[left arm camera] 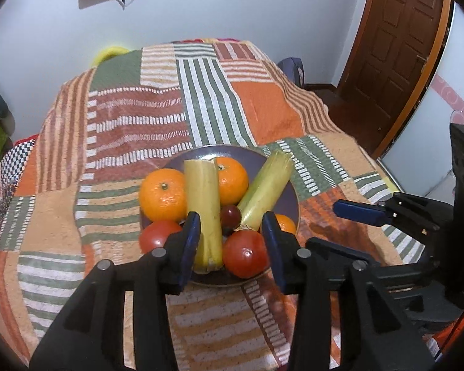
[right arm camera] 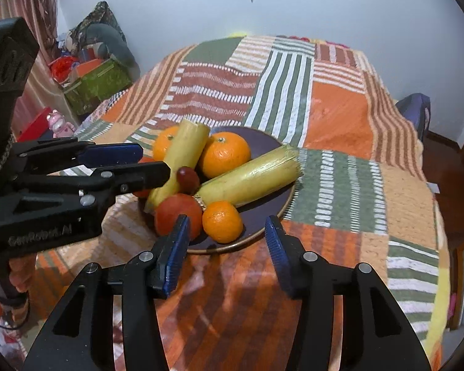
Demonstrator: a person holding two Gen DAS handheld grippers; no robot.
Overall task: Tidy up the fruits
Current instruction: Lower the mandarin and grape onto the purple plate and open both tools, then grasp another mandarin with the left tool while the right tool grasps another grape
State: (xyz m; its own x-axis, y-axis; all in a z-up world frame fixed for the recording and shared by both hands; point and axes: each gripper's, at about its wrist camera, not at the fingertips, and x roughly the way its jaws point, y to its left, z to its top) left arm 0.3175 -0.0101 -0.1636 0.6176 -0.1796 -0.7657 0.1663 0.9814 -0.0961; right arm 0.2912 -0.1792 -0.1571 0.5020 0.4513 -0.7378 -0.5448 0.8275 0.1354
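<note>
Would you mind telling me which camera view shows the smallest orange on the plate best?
The right wrist view shows it best: the smallest orange sits whole and unobstructed at the near rim of the plate, beside a tomato. In the left wrist view, only a sliver of it peeks out behind the left gripper finger.

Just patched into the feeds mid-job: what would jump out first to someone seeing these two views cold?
A dark purple plate heaped with fruit sits on the striped patchwork cloth: oranges, red tomatoes, one dark grape and two pale yellow-green stalk pieces lying across the pile. The left tool hangs open at the plate's near edge, around the nearer stalk's end. The right tool is open too, beside the plate.
</note>
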